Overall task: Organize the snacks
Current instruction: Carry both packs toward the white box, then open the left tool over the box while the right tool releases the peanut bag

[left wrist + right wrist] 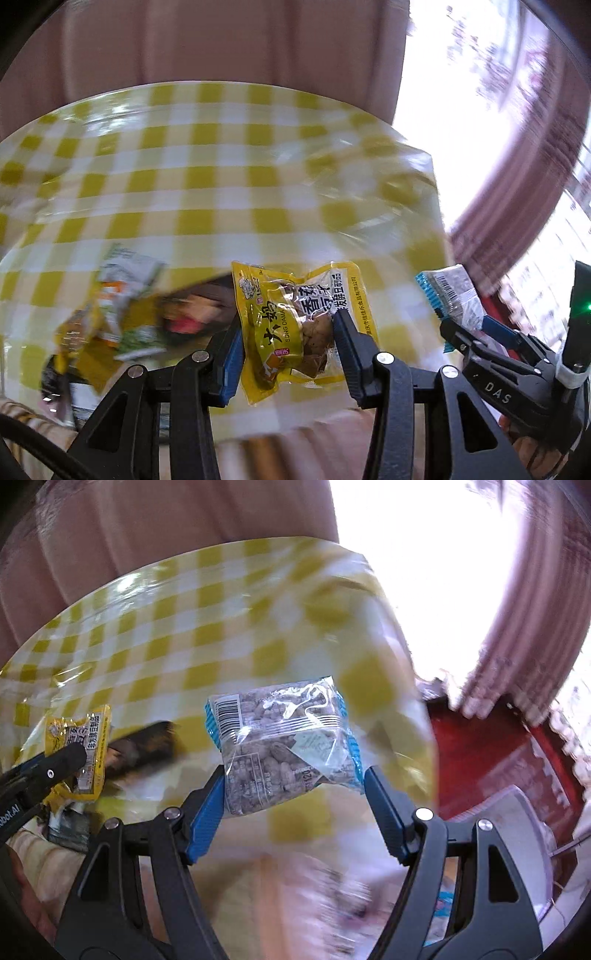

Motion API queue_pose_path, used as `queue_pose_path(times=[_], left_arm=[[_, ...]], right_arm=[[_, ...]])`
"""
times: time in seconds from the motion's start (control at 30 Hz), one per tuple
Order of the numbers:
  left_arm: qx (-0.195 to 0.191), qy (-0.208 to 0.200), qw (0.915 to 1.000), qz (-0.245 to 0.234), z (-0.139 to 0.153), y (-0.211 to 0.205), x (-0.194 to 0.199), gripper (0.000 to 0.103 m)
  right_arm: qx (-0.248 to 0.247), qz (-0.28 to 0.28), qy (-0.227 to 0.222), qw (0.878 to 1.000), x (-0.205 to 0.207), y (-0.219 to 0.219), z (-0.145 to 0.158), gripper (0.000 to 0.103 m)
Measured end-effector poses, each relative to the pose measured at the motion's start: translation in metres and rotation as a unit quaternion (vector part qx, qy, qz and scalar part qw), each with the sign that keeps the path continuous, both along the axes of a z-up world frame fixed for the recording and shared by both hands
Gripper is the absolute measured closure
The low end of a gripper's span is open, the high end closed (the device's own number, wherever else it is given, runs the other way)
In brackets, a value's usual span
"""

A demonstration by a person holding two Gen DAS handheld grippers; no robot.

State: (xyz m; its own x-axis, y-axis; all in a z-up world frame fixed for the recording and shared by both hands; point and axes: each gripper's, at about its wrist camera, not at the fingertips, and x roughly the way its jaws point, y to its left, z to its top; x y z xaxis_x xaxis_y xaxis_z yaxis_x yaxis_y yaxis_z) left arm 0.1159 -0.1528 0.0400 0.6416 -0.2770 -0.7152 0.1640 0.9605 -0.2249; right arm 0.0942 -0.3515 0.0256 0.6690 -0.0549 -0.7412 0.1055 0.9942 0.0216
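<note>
My left gripper (288,332) is shut on a yellow snack packet (299,328) with brown pieces inside, held above the yellow checked tablecloth (221,166). My right gripper (295,779) is shut on a clear blue-edged packet of peanuts (284,738), also held above the cloth. In the left wrist view the right gripper (465,325) shows at the right with the peanut packet (450,291). In the right wrist view the left gripper's finger (55,764) and the yellow packet (81,746) show at the left.
Several more snack packets (122,314) lie blurred on the cloth at the lower left, near the table's front edge. Pink curtains (221,40) hang behind the table. A red floor (491,757) and a white object (517,819) lie to the right.
</note>
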Motion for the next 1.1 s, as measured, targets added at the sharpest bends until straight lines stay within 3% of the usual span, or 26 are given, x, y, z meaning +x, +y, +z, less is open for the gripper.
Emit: queue_pose_path(times=[0.3, 0.5, 0.63, 0.83, 1.1], left_arm=[[0.007, 0.028, 0.9924, -0.120, -0.009, -0.104, -0.025, 0.057], [0.020, 0.068, 0.9789, -0.192, -0.022, -0.161, -0.038, 0.056], [0.035, 0.110, 0.9653, -0.234, -0.040, -0.194, -0.044, 0.056], [0.064, 0.157, 0.9506, -0.260, -0.061, -0.222, -0.045, 0.056], [0.081, 0.167, 0.9467, -0.263, -0.071, -0.238, -0.043, 0.052]], right_arm=[[-0.005, -0.085, 0.037, 0.996, -0.051, -0.094, -0.024, 0.027], [-0.006, -0.128, 0.070, 0.989, -0.073, -0.140, -0.047, 0.027], [-0.004, -0.145, 0.090, 0.985, -0.080, -0.158, -0.061, 0.027], [-0.003, -0.157, 0.108, 0.982, -0.086, -0.172, -0.073, 0.027], [0.003, -0.162, 0.119, 0.980, -0.085, -0.175, -0.078, 0.025]])
